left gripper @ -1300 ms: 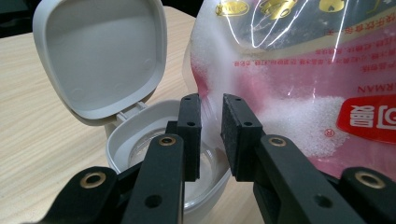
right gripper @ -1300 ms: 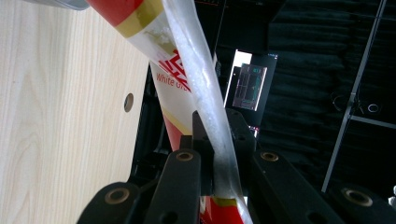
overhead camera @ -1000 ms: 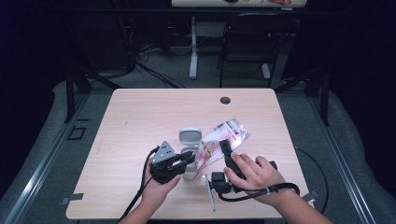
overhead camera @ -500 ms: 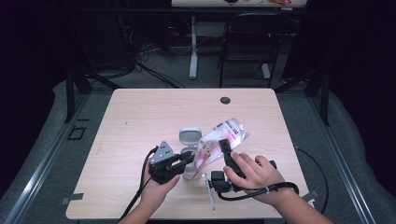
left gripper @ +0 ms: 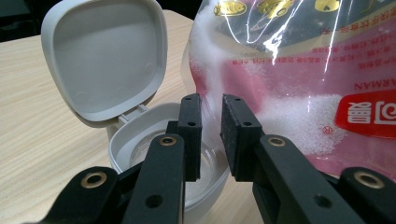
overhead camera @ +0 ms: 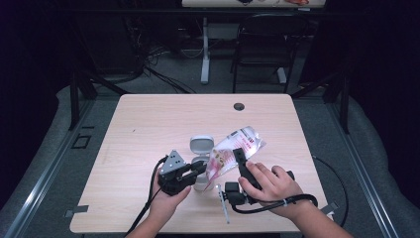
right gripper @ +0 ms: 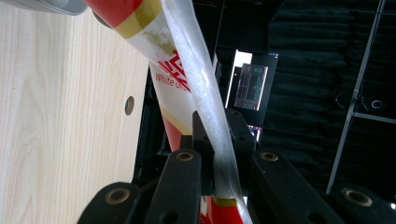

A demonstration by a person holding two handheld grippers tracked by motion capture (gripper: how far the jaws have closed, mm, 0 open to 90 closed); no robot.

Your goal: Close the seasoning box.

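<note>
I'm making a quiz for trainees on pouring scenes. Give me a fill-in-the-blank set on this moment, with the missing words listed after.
1. The right gripper is shut on the edge of the ____ bag.
2. The grey container beside the bag has its hinged lid standing ____.
3. The bag holds white ____.
4. The left gripper has a ____ gap between its fingers.

Missing words: plastic; open; granules; narrow
</note>
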